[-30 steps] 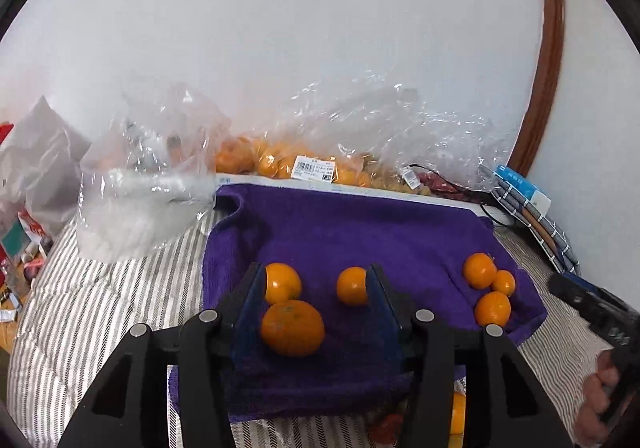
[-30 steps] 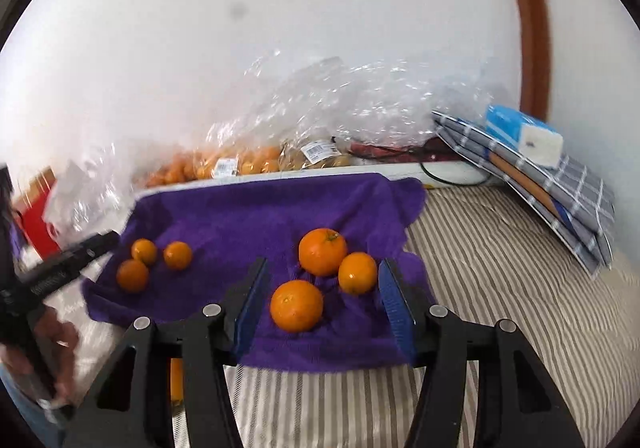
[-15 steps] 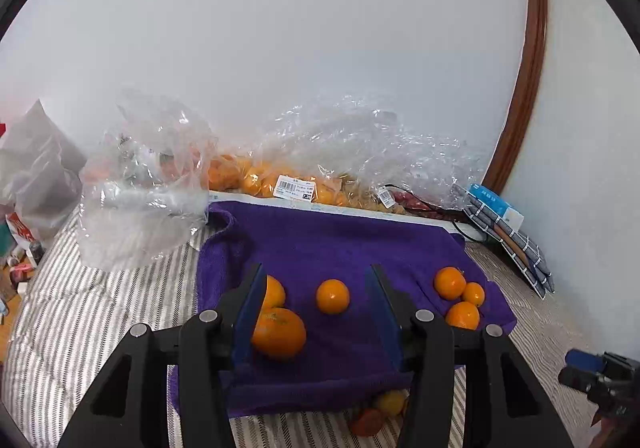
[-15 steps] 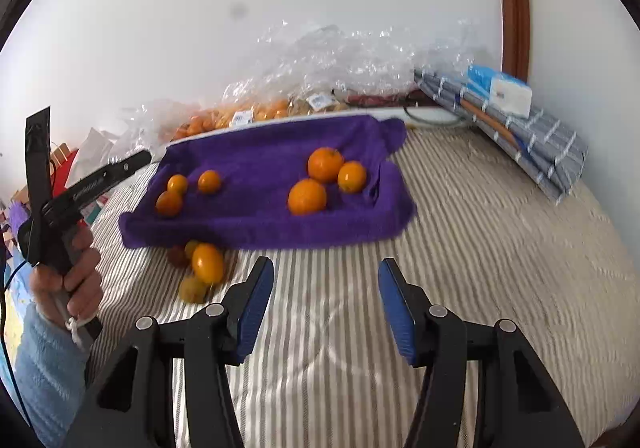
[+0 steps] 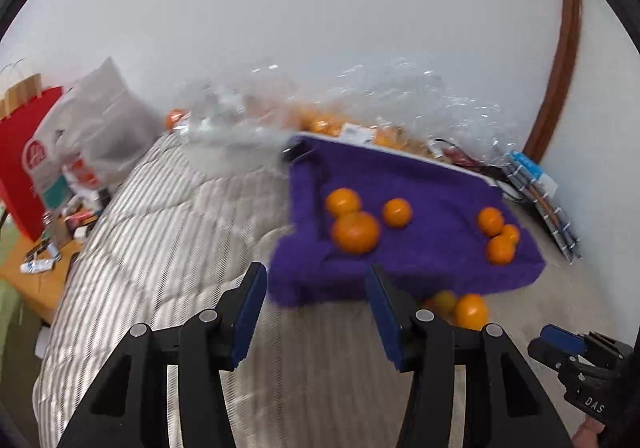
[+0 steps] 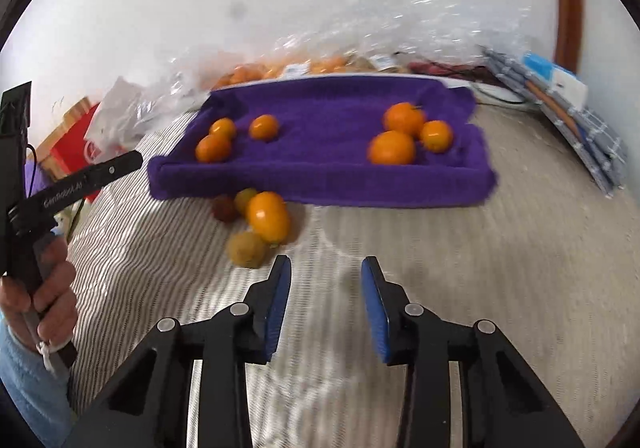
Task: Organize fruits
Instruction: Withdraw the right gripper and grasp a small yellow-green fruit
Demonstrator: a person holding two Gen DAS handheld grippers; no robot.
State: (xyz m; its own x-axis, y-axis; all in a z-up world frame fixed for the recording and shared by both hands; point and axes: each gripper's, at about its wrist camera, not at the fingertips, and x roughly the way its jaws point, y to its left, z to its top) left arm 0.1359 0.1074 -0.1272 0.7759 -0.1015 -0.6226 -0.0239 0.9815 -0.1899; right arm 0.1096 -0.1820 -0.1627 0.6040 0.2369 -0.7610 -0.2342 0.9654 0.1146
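Note:
A purple towel [image 5: 432, 192] [image 6: 328, 108] lies on the striped bed with two groups of three oranges on it: a left group [image 5: 354, 230] [image 6: 222, 138] and a right group [image 5: 498, 234] [image 6: 404, 134]. Loose fruit lies on the bed at the towel's front edge: an oval orange fruit [image 6: 268, 216] [image 5: 470, 310], a yellowish one [image 6: 246, 248] and a dark red one [image 6: 224, 208]. My left gripper [image 5: 316, 308] is open and empty in front of the towel. My right gripper [image 6: 325, 300] is open and empty, right of the loose fruit.
Clear plastic bags with more oranges [image 5: 320, 124] [image 6: 280, 68] lie along the wall behind the towel. A red paper bag [image 5: 28, 160] and a white bag [image 5: 92, 128] stand at the left. Checked cloth with a blue box [image 6: 560, 84] lies at the right.
Both grippers have pulled back from the towel and off the oranges. The right gripper now hangs over the striped bed near the loose fruit. Both views are blurred by motion.

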